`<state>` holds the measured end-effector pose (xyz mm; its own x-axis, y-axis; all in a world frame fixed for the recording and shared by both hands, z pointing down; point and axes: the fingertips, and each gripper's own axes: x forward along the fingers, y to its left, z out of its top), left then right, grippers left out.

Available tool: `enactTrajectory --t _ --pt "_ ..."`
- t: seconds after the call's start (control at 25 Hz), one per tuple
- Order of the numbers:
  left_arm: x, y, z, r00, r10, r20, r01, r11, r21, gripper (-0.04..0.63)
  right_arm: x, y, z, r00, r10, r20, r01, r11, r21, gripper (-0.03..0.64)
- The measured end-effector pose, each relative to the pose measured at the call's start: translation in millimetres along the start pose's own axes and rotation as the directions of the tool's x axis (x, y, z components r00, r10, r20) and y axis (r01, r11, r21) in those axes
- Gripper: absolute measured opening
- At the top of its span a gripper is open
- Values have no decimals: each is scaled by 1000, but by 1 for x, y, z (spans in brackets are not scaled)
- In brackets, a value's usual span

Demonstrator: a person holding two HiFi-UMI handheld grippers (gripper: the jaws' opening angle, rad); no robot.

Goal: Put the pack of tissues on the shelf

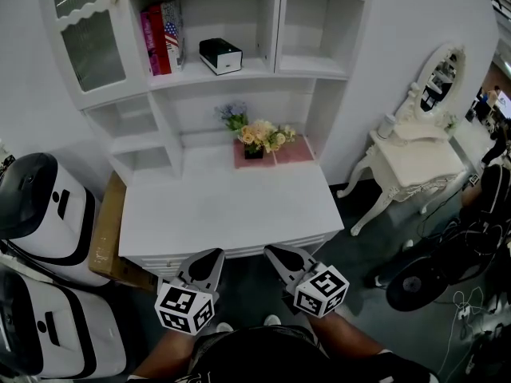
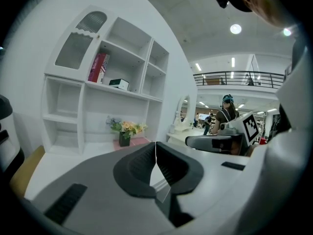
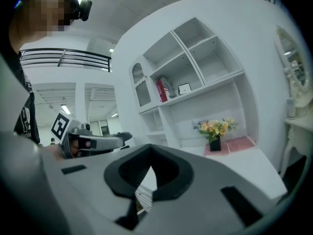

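Left gripper [image 1: 211,254]: at the near edge of the desk [image 1: 223,206], jaws pressed together, nothing between them.
Right gripper [image 1: 276,250]: just to its right, jaws closed tight, empty as well.
Flowers [image 1: 259,136]: far side of the desk, on a pink mat [image 1: 294,152].
Tissue pack [image 1: 219,55]: up on the shelf [image 1: 263,67], right of the books [image 1: 161,37], well apart from both grippers.

Shelf [image 1: 267,65] — books [image 1: 160,38], black box [image 1: 219,55]

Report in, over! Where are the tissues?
Left tool and right tool both shut, empty. Pack of tissues on shelf, beside books. Nothing in the way; flowers sit lower, on desk.
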<state>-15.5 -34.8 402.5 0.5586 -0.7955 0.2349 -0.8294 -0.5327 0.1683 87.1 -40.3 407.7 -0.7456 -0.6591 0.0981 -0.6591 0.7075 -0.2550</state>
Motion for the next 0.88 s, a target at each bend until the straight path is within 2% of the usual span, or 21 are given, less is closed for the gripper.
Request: enactTrajectory --t 0.88 --pt "4 0 5 1000 -14 9 14 1000 7 17 1 -4 4 1000 -16 0 16 1000 -18 8"
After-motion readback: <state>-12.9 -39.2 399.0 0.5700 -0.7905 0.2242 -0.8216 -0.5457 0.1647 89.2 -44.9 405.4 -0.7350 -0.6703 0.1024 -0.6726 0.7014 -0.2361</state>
